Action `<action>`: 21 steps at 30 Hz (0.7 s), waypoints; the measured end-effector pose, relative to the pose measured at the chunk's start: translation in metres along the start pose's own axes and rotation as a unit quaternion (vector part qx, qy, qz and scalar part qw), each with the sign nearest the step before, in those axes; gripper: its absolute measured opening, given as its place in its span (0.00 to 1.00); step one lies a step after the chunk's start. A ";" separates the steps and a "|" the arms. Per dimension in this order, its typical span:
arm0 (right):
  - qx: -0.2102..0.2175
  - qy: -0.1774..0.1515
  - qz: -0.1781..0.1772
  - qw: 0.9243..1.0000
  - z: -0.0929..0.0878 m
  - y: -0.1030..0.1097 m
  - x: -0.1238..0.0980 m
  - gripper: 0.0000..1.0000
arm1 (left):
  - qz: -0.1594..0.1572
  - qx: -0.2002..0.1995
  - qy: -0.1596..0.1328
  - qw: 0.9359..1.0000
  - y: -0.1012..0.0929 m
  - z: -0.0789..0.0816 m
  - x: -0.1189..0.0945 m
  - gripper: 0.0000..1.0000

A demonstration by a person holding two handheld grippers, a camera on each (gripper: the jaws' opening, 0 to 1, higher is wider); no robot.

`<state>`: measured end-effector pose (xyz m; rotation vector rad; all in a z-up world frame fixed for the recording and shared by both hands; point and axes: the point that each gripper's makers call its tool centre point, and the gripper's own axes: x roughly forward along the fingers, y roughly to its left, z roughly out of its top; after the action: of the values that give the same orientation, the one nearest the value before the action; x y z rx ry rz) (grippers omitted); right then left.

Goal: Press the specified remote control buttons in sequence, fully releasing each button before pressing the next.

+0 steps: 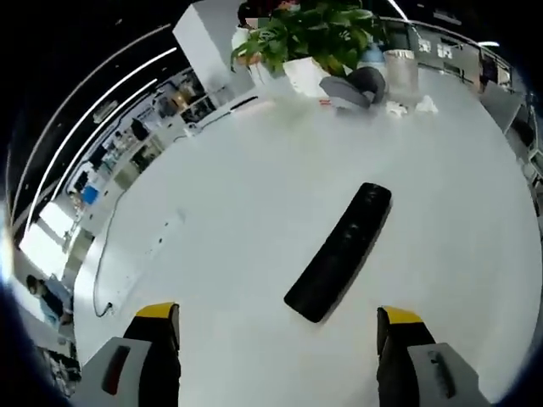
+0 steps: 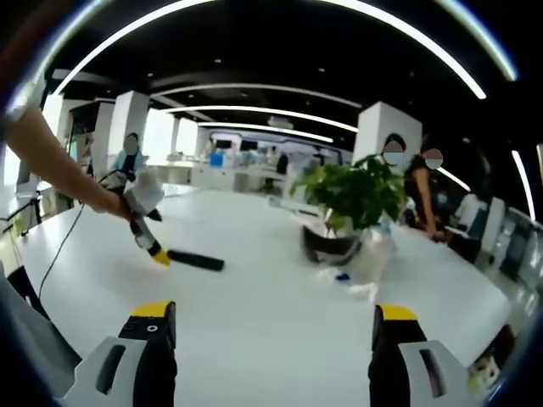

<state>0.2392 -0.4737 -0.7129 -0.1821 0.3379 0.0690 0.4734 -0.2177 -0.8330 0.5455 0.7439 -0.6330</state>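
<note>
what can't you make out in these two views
- Buttons on the remote: left gripper view, its dark top is too blurred to tell any button apart.
- Remote in the right gripper view: too small and far; whether the left hand-held gripper touches it is unclear.
- Small items beside the plant: right gripper view, too blurred to name.
- Right hand-held gripper: the bottom edge cuts off its body.

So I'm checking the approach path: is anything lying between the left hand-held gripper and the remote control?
Nothing: in the left gripper view, only bare white table separates the open left hand-held gripper from the black remote control.
</note>
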 end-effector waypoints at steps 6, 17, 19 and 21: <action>-0.002 0.004 0.002 1.000 -0.002 0.001 0.000 0.97 | 0.022 0.011 -0.047 0.999 -0.015 0.000 -0.027 1.00; -0.008 0.008 0.000 1.000 -0.003 0.002 0.000 0.97 | 0.029 -0.029 -0.120 0.992 -0.052 0.005 -0.081 1.00; -0.008 0.008 -0.001 1.000 -0.003 0.002 0.000 0.97 | 0.024 -0.039 -0.124 0.991 -0.059 0.002 -0.088 1.00; -0.008 0.008 0.000 1.000 -0.003 0.002 0.000 0.97 | 0.023 -0.043 -0.122 0.991 -0.063 -0.002 -0.094 1.00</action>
<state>0.2383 -0.4724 -0.7162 -0.1993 0.3540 0.0700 0.3748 -0.2290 -0.7778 0.3959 0.5248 -0.6092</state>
